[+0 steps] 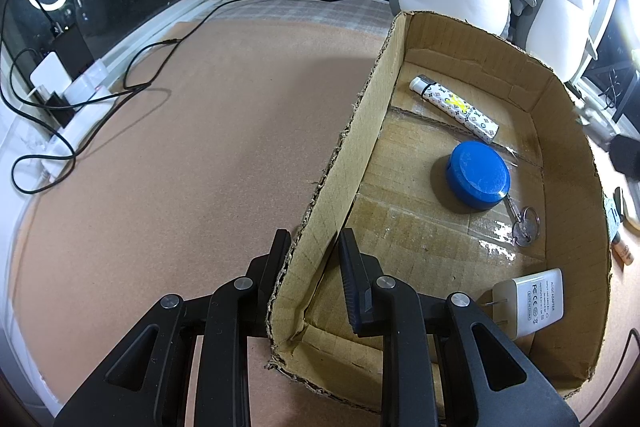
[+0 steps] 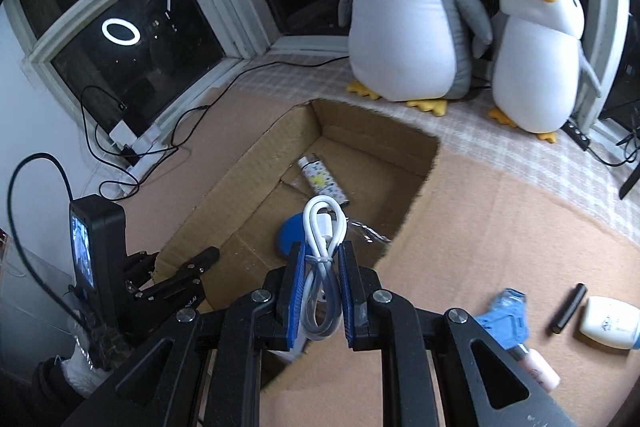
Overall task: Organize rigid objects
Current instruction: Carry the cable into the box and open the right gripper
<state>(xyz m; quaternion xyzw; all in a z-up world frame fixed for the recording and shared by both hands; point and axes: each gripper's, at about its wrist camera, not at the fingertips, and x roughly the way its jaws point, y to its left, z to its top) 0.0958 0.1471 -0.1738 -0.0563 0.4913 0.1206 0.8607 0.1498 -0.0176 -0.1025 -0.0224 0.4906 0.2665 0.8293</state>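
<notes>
the right gripper [image 2: 320, 259] pinches a coiled white cable [image 2: 323, 223] between its blue pads, above the near end of the cardboard box [image 2: 256, 183]. the left gripper [image 1: 314, 247] is clamped on the box's left wall near its near corner. inside, a white adapter [image 1: 536, 301] lies at the near right corner, then a key ring [image 1: 526, 227], a blue round case [image 1: 478, 174], and a patterned lighter [image 1: 456, 107] toward the far wall.

Black linkage gripper [image 2: 322, 267], blue ribbed fingers [image 2: 294, 291], silver round pivot screws
</notes>
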